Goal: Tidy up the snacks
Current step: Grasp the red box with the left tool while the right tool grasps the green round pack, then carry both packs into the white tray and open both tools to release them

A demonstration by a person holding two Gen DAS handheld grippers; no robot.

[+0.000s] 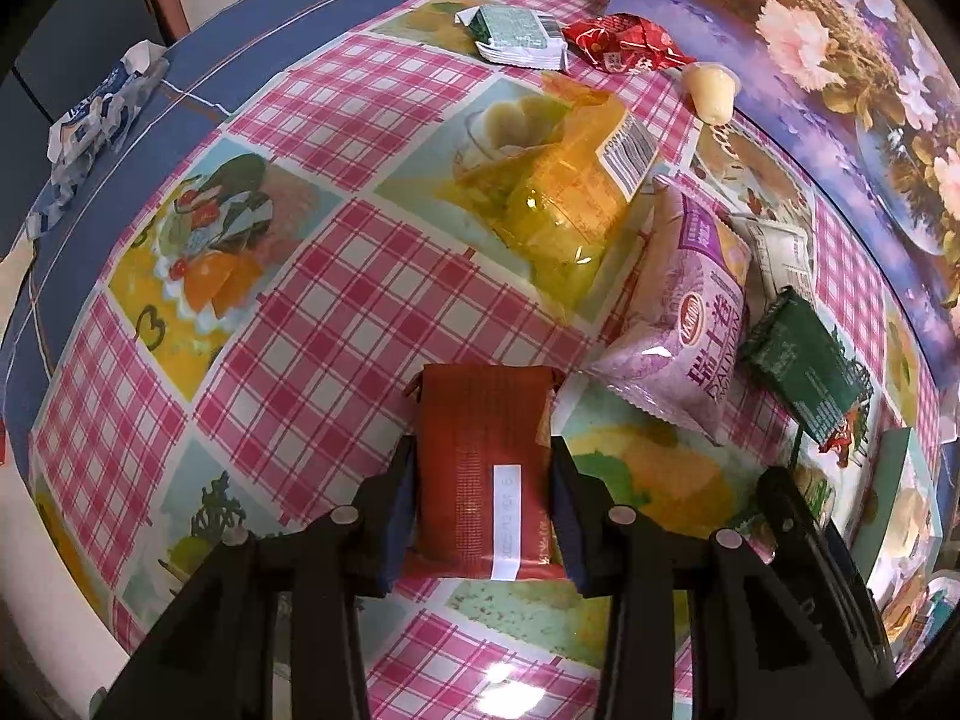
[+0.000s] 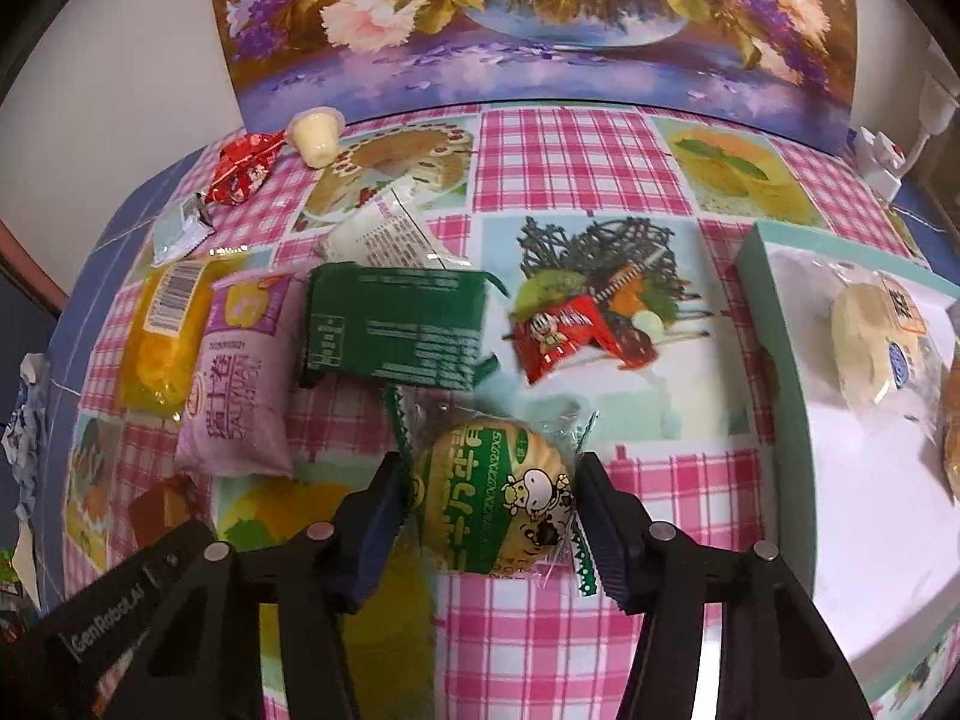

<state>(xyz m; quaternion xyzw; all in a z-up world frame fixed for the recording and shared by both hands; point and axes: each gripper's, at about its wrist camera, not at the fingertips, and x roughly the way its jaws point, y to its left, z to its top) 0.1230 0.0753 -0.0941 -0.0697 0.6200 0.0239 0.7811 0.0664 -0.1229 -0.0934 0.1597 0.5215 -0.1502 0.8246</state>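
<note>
In the left wrist view my left gripper (image 1: 483, 465) is shut on a red-brown snack packet (image 1: 480, 456), its pads pressing both long sides just above the checked tablecloth (image 1: 336, 312). In the right wrist view my right gripper (image 2: 492, 483) is closed on a round cake in a clear green-printed wrapper (image 2: 495, 495), with the pads touching the wrapper on both sides. Right of it stands a mint-rimmed white box (image 2: 774, 324) holding a cream bun packet (image 2: 870, 348). The same box (image 1: 894, 480) shows at the right edge of the left view.
Loose snacks lie behind: a dark green packet (image 2: 393, 324), a purple roll packet (image 2: 234, 384), a yellow packet (image 2: 162, 330), a small red packet (image 2: 564, 330), a jelly cup (image 2: 315, 135). A floral picture (image 2: 528, 18) leans at the back. A crumpled wrapper (image 1: 96, 120) lies far left.
</note>
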